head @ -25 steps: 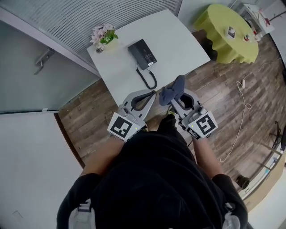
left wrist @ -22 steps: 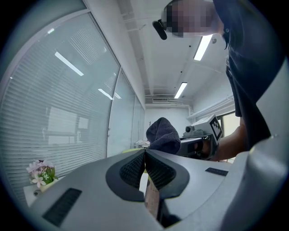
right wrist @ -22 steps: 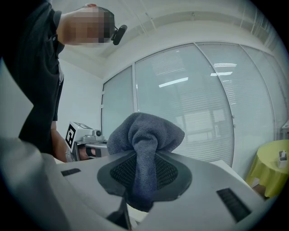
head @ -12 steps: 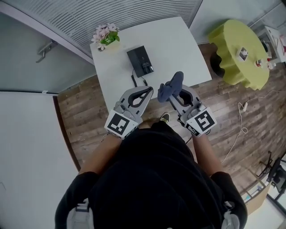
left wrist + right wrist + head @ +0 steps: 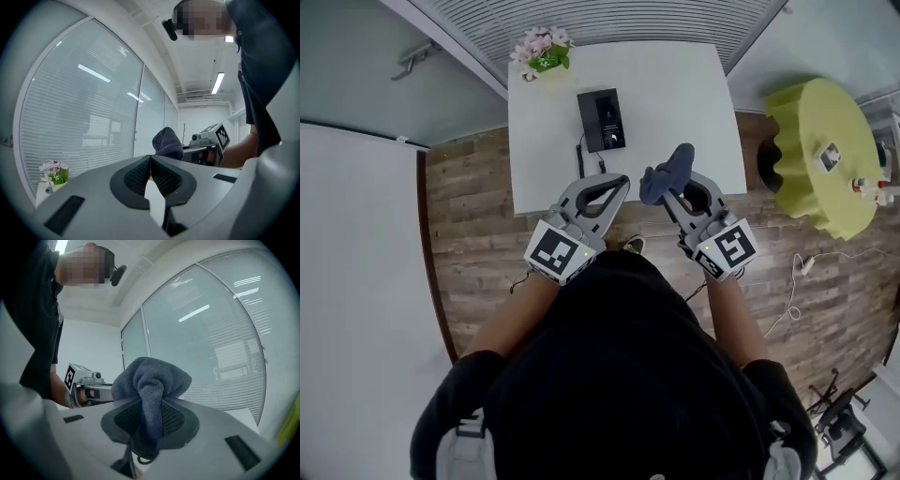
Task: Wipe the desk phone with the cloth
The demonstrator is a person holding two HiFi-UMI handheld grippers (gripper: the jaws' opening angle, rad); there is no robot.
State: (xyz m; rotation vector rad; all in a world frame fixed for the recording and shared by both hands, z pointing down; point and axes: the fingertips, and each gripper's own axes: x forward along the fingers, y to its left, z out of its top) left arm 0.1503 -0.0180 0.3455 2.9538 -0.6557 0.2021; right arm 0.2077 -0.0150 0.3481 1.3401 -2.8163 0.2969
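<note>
A black desk phone lies on the white table, its coiled cord trailing toward the near edge. My right gripper is shut on a bunched dark blue cloth, held above the table's near edge, right of the phone. My left gripper is shut with nothing between its pads, pointing up near the cord. In the left gripper view the cloth and the right gripper show ahead.
A small pot of pink flowers stands at the table's far left corner. A round table with a yellow-green cover is to the right on the wood floor. Glass walls with blinds run behind the table.
The person has moved closer and squared up to the table; the phone now lies straight ahead. Both grippers stay raised, the right one still holding the cloth.
</note>
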